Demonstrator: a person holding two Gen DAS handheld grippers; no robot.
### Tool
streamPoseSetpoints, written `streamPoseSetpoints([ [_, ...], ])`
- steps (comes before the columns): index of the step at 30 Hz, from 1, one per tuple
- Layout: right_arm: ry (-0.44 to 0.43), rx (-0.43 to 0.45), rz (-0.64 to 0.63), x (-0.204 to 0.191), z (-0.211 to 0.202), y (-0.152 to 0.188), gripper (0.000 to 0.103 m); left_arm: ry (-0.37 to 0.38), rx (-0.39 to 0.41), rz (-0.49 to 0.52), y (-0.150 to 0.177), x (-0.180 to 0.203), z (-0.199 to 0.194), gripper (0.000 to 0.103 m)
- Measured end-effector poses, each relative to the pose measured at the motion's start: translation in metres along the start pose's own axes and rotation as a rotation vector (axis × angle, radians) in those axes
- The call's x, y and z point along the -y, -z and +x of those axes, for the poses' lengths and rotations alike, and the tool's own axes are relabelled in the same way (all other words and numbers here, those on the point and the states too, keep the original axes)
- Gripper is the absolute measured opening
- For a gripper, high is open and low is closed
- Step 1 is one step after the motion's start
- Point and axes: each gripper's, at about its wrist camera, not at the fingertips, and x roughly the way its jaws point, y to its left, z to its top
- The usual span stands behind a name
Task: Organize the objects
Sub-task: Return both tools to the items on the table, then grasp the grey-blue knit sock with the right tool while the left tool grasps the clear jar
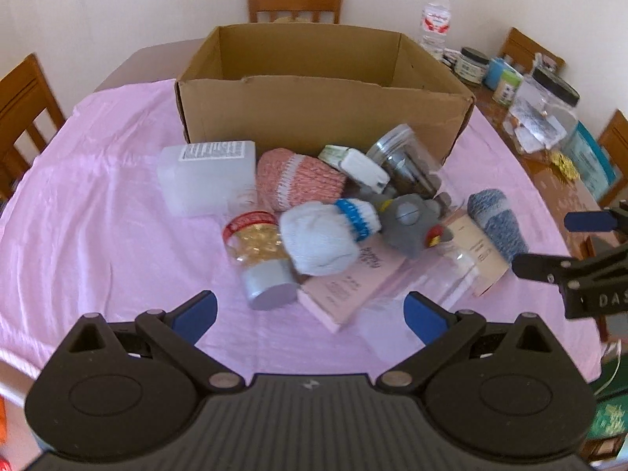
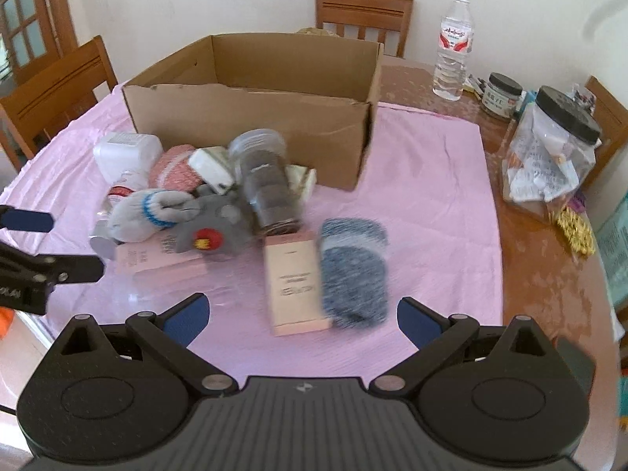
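Both grippers hover with jaws apart, holding nothing, near a pile on the pink-clothed worktop (image 2: 431,196).
Left gripper (image 1: 310,312) sits near the capsule bottle (image 1: 259,255) and pink box (image 1: 345,286); right gripper (image 2: 300,316) near the blue sock roll (image 2: 353,271) and beige box (image 2: 292,286). The pile lies just in front of the open cardboard box (image 2: 251,117), far side.

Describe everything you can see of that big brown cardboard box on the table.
The big brown cardboard box is plain corrugated card, open-topped, its near rim ragged where flaps were torn away. It stands upright on the pink cloth; as far as its inside shows, it looks empty. A pile of jars, socks and cartons crowds its front wall. No tongs touch it.
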Motion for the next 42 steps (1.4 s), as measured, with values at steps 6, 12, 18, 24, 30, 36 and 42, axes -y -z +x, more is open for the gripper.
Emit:
streamPoseSetpoints([
  [6,-0.051,0.031,-0.057,0.043,0.012,-0.018,0.103,-0.049,-0.006,-0.078,0.002,0.033,0.002,0.101],
  [12,-0.282,0.038,-0.163,0.072,0.029,-0.032,0.103,-0.103,-0.014,-0.173,0.008,0.056,0.009,0.101],
  [18,-0.436,0.002,-0.302,0.073,0.051,-0.049,0.103,-0.15,-0.009,-0.218,0.005,0.066,0.007,0.101],
  [24,-0.504,-0.042,-0.363,0.059,0.073,-0.053,0.103,-0.176,-0.004,-0.281,0.005,0.063,0.004,0.101],
  [30,-0.513,-0.083,-0.411,0.054,0.079,-0.044,0.103,-0.177,-0.008,-0.298,0.009,0.066,0.003,0.101],
  [36,-0.496,-0.141,-0.385,0.068,0.065,-0.027,0.103,-0.145,-0.011,-0.285,0.008,0.074,0.006,0.101],
  [42,-0.5,-0.179,-0.292,0.072,0.045,-0.001,0.103,-0.123,-0.033,-0.28,0.009,0.083,0.02,0.101],
])
